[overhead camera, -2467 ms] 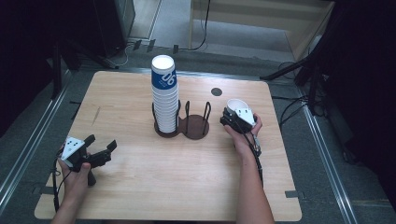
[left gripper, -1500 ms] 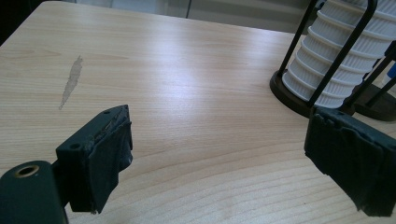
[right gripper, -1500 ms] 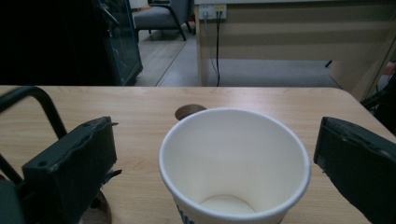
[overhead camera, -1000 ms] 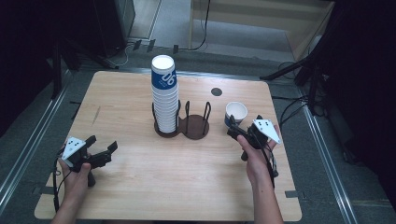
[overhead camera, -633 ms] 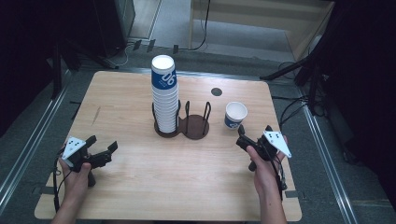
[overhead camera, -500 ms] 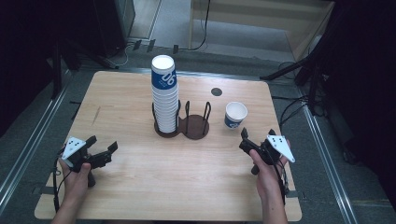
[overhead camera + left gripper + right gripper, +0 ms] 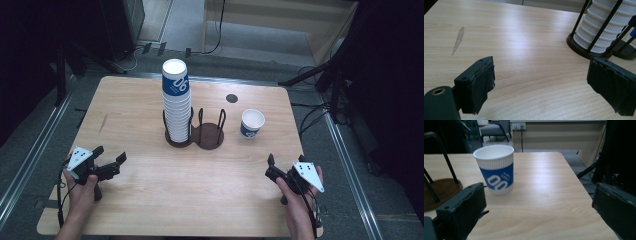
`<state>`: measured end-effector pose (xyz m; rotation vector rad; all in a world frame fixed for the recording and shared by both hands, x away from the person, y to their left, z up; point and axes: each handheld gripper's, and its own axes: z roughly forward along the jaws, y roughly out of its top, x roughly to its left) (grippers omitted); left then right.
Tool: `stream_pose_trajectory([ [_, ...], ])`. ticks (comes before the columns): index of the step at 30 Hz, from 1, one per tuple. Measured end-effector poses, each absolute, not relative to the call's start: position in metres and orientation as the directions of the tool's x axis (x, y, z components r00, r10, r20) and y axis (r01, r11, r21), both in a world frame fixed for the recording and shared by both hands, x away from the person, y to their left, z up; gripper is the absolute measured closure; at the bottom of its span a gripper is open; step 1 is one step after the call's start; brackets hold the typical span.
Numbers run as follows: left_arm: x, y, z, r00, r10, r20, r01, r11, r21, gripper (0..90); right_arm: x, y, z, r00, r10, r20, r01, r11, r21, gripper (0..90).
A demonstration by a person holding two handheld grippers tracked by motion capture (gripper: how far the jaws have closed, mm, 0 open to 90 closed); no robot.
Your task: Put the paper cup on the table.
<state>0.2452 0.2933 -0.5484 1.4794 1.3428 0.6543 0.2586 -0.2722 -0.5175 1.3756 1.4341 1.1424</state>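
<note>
Cup (image 7: 252,123) standing upright and alone on the table (image 7: 150,200), near the right edge and toward the far right corner, just right of the dark 2-ring holder (image 7: 209,137); in the right gripper view the cup (image 7: 495,168) is showing a white ribbed rim above a blue band with white figures, its mouth facing up. Stack of cups (image 7: 176,105) is rising from the holder's left ring near the middle of the table, while the right ring is sitting bare. Right gripper (image 7: 285,167) is lying low near the front right corner, well apart from the single cup, held in the right hand (image 7: 298,205); its jaws are standing wide apart with nothing between them, and both dark pads (image 7: 465,207) are framing bare wood. Left gripper (image 7: 109,161) is resting near the front left corner in the left hand (image 7: 80,187), its jaws likewise spread wide and gripping nothing; in the left gripper view its pads (image 7: 477,82) are flanking bare tabletop, with the foot of the stack (image 7: 604,32) and holder (image 7: 584,48) farther off at the upper right. A pale streak (image 7: 457,40) is marking the wood toward the left edge.
</note>
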Motion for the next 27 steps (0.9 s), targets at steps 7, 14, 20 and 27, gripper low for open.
stream_pose_trajectory([
  [7,0.245,0.293,-0.548,0.244,0.946,-0.215,0.417,0.098,0.904,8.8,0.241,-0.289,-0.531,-0.02,1.0,0.019,0.285,-0.012,0.958,0.0],
  [14,0.245,0.292,-0.549,0.242,0.946,-0.217,0.417,0.1,0.903,8.8,0.226,-0.298,-0.537,-0.011,1.0,-0.027,0.339,0.029,0.94,0.0],
  [20,0.246,0.292,-0.548,0.243,0.945,-0.22,0.419,0.103,0.902,8.8,0.218,-0.309,-0.532,0.007,1.0,0.007,0.329,-0.009,0.944,0.0],
  [27,0.249,0.291,-0.548,0.248,0.944,-0.219,0.422,0.098,0.901,8.8,0.22,-0.32,-0.534,0.022,0.999,0.032,0.349,-0.038,0.936,0.0],
])
